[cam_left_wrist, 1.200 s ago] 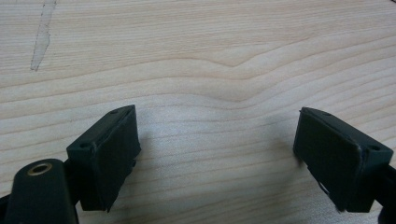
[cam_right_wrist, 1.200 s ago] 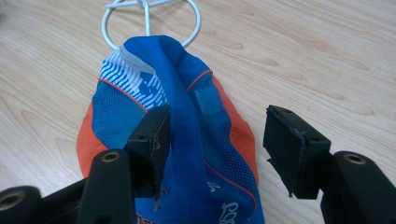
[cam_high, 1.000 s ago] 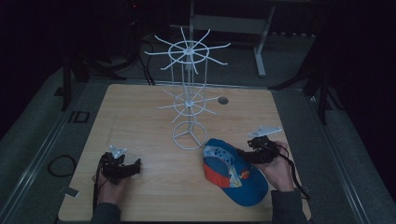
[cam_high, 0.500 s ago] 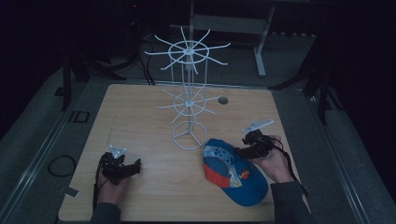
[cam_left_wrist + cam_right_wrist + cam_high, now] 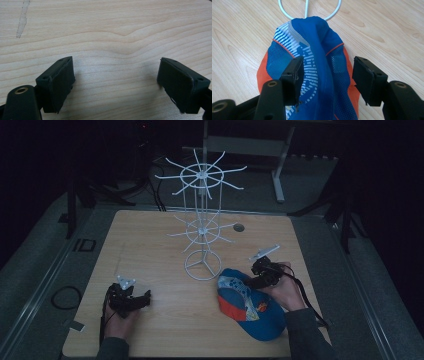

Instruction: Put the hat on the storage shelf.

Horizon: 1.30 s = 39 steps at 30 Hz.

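High view: we see the left gripper (image 5: pixel 131 299) resting near the table's (image 5: pixel 150 245) front left edge, well apart from the cap (image 5: pixel 250 305).
Left jaws: in the left gripper view we find them wide, with bare wood between the pads.
Stand: the white wire rack (image 5: pixel 202 227) rises mid-table, its ring base (image 5: pixel 309 10) just beyond the cap's far end.
Cap's axis: in the right gripper view the cap (image 5: pixel 317 57) runs lengthwise away from our jaws, its raised blue fold lying between them.
Right jaws: the right gripper (image 5: pixel 325 77) stands wide, straddling that fold; we judge the pads not yet pressing.
Nearer hand: ours on the right; a squeeze there looks due.
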{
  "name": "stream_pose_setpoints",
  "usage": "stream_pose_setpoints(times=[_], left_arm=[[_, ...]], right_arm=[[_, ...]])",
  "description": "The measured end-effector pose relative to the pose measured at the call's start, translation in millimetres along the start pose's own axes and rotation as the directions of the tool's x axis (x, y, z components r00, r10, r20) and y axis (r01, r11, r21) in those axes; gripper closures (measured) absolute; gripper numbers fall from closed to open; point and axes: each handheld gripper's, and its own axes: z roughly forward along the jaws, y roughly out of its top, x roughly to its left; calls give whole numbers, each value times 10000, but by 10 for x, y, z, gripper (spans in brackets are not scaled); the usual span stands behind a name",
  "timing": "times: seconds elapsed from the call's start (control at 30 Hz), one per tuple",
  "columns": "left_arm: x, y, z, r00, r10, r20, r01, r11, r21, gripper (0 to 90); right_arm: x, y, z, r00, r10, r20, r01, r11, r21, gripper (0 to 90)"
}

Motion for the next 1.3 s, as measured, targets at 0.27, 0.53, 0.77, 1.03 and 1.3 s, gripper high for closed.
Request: stream_pose_setpoints(times=[0.27, 0.53, 0.77, 1.03, 1.3], left_arm=[[-1, 0, 0, 10000, -18, 5, 18, 10000, 4, 147], [-1, 0, 0, 10000, -18, 9, 18, 10000, 4, 147], [-1, 0, 0, 10000, -16, 4, 16, 10000, 6, 147], [-1, 0, 0, 10000, -17, 7, 17, 10000, 4, 147], [-1, 0, 0, 10000, -19, 7, 19, 10000, 4, 147]], right_arm=[[16, 76, 115, 9996, -254, -113, 258, 9991, 350, 414], [43, 162, 277, 9980, -555, -317, 583, 9937, 959, 393], [26, 178, 417, 9973, -601, -423, 660, 9857, 1548, 367], [7, 198, 551, 9945, -558, -883, 728, 9764, 2031, 410], [-21, 203, 659, 9892, -434, -1398, 786, 9633, 2568, 569]])
